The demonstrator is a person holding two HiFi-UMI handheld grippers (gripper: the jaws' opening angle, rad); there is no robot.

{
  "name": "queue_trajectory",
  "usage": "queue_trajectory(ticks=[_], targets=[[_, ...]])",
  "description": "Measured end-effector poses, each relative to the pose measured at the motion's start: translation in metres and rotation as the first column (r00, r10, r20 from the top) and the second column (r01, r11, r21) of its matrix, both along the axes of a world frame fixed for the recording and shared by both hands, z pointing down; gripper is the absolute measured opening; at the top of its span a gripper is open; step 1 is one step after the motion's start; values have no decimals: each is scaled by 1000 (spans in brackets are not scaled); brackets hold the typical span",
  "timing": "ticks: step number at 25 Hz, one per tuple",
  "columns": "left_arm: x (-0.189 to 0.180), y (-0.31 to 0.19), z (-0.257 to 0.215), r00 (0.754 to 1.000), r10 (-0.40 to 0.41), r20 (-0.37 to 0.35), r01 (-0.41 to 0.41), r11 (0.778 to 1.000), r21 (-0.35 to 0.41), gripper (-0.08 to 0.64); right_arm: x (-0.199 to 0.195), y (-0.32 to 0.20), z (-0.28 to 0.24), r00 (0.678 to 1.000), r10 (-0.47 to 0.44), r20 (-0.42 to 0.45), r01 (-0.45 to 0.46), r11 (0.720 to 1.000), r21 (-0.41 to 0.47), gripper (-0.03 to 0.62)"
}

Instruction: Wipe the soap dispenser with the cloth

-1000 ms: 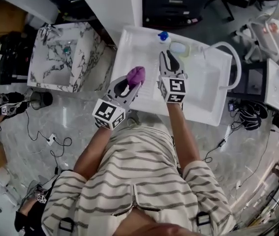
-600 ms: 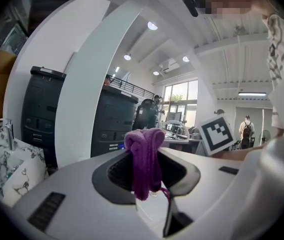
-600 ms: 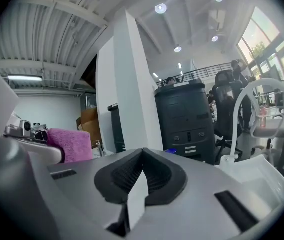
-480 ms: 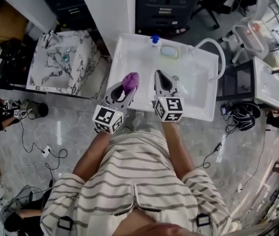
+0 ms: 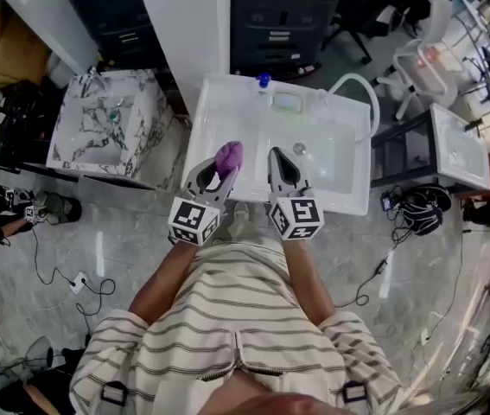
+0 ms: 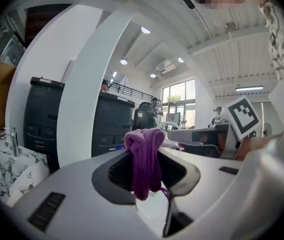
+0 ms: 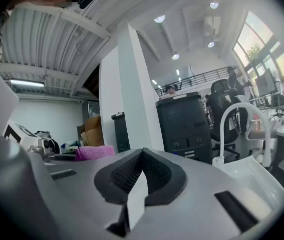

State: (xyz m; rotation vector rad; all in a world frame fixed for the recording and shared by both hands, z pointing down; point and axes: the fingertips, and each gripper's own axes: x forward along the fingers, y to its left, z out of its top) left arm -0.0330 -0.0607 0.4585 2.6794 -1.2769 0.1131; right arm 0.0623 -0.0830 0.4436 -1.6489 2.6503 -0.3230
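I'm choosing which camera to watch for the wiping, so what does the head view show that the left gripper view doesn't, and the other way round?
Only the head view: the white sink with its drain, the right gripper with jaws shut and empty, and the cables on the floor. Only the left gripper view: the ceiling lights and the far windows. Both: the purple cloth clamped in the left gripper, the marble sink to the left, and the right gripper's marker cube.
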Motion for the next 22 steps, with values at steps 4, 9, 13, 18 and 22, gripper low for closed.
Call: queue_trajectory(ticks=[4,9,13,18,22], targets=[[2,5,-4,1000,2,3,-2,1000,10,115,6,10,-5,1000,22,12,-22,1000,5,8],[2,10,-4,1000,-1,18,1,1000,14,115,9,18,-6,999,32,16,-32,999,2,9],[1,14,-6,1000,-7,16,7,1000,21,115,11,23,-8,999,37,11,-37,999,10,8],[-1,19,-7,1000,-6,10,6,1000,25,115,12,29,-8,999,46,17,-46,999,10,9],[-5,22,-7,1000,-10,6,10,1000,29,115,7,34,-8,999,39,21,-40,999,14,9]])
